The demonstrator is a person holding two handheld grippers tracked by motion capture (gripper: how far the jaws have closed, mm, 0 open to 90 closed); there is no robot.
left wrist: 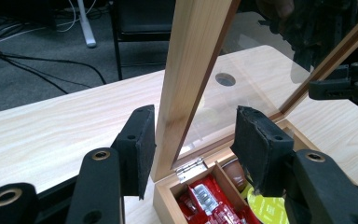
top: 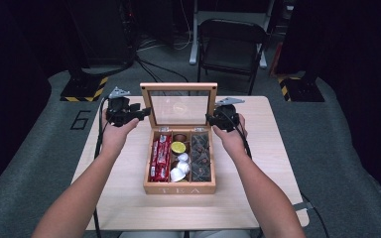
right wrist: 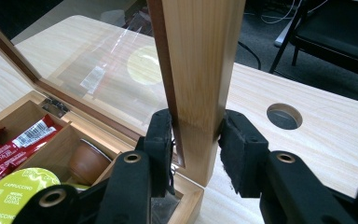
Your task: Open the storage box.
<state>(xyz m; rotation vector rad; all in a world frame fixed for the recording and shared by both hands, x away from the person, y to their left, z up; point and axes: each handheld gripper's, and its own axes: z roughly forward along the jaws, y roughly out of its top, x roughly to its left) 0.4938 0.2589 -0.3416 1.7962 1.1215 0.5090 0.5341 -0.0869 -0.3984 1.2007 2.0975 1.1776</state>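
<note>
High view: wooden tea box (top: 179, 188) mid-table, glass lid (top: 178, 106) upright, 3 compartments filled; left gripper (top: 140, 113) and right gripper (top: 212, 119) at lid's side rails. Left gripper view: jaws apart, straddling the rail, one pad touching. Right gripper view: jaws clamped on the rail. Likely lid-closing step; next, left must close, then lower together.

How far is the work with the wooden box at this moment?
Done: the box is filled with packets, capsules and sachets. In hand: the right gripper pinches the upright lid frame; the left gripper straddles the other side, open. Probably left: moving the lid; which way cannot be told.
</note>
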